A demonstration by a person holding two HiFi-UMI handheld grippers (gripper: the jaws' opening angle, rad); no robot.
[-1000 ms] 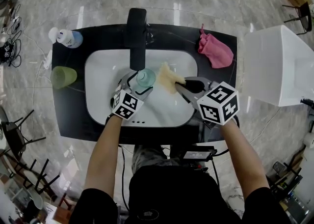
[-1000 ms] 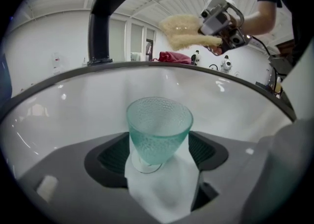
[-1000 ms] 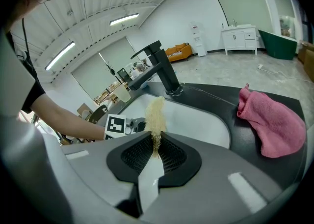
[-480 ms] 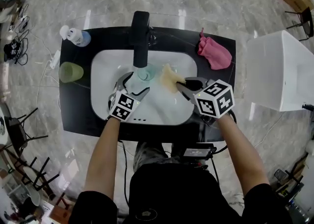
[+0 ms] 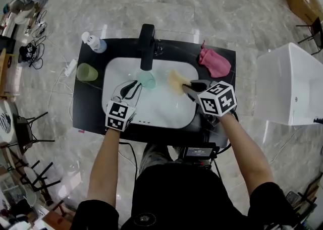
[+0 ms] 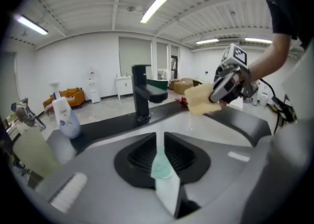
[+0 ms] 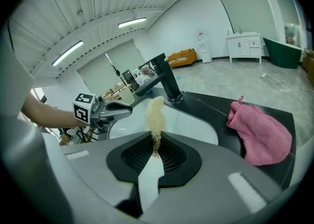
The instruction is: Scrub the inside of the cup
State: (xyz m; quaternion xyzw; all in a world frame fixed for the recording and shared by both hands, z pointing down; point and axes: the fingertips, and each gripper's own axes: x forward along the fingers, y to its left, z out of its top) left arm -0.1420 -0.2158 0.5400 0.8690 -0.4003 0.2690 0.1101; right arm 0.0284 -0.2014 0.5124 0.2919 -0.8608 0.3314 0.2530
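Observation:
A translucent teal cup (image 5: 146,79) stands in the white basin (image 5: 166,113) under the black faucet's spout. My left gripper (image 5: 137,85) hangs above the basin just short of the cup. Its jaws have just been closing and the tips all but meet, with nothing gripped. In the left gripper view only a thin slit remains at my left gripper (image 6: 157,137), and the cup (image 6: 160,165) shows through it. My right gripper (image 5: 184,88) is shut on a yellow sponge (image 5: 175,80) right of the cup. In the right gripper view the sponge (image 7: 156,112) sticks up past my right gripper (image 7: 156,143).
The black faucet (image 5: 147,47) rises at the back of the black counter (image 5: 91,108). A green cup (image 5: 87,72) and a white soap bottle (image 5: 94,42) stand at the left. A pink cloth (image 5: 214,61) lies at the back right, and a white box (image 5: 292,82) stands beyond the counter.
My left gripper has let go of the teal cup, risen away from it and drawn its jaws together. The cup stays under the spout. The right gripper with the sponge has hardly moved.

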